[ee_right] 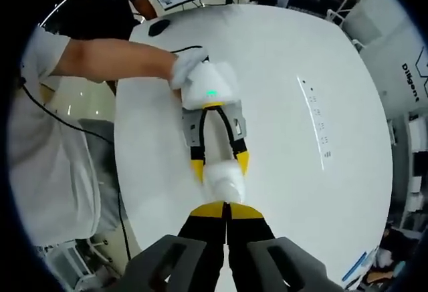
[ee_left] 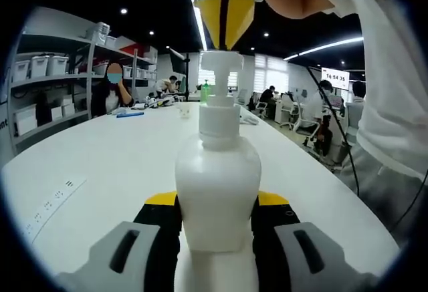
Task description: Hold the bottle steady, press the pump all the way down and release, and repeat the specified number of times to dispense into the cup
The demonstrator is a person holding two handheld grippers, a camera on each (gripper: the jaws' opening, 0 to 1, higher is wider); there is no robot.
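Bottle: a white pump bottle [ee_left: 218, 192] stands upright on the white table [ee_left: 120, 165], low in the centre of the left gripper view; in the right gripper view it appears from above [ee_right: 223, 180], just below the middle of the frame.
Left hand-held gripper: its jaws [ee_left: 218, 222] press against both sides of the bottle's body, holding it; in the right gripper view it [ee_right: 219, 164] reaches in from the upper left, with a person's gloved hand [ee_right: 194, 75] on its white housing.
Pump: the white pump head [ee_left: 221, 61] sits at the top centre of the left gripper view, above the bottle's neck.
Right hand-held gripper: its yellow-tipped jaws are drawn together to a point [ee_left: 227, 38] that touches the top of the pump head from above; in its own view the tips [ee_right: 226, 210] meet just over the bottle.
Cup: a small clear cup [ee_left: 184, 110] stands farther back on the table, well apart from the bottle.
Background: shelves with bins [ee_left: 47, 71] at the left edge, and people seated at distant desks.
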